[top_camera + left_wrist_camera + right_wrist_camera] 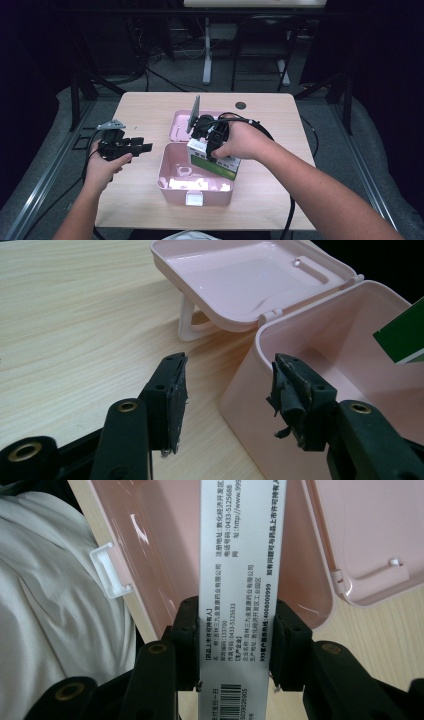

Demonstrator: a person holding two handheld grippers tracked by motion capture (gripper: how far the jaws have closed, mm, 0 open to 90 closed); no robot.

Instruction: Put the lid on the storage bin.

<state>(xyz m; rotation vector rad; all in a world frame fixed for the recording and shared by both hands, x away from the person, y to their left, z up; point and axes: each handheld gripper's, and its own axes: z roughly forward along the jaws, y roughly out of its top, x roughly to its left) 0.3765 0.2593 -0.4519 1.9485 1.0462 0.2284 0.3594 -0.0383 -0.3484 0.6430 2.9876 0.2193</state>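
Over pink box (172, 187) — right hand-held gripper (212, 147) clamps carton (220, 165).

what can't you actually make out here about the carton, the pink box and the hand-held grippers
- Carton: right gripper view cuts off both ends; in the high view the hand covers its top.
- Pink box: the carton hides part of the floor in the high view, so what lies beneath is unclear.
- Right hand-held gripper: pads clamp the carton; the hand hides them in the high view.
- Left hand-held gripper: open, empty; small and dark in the high view.
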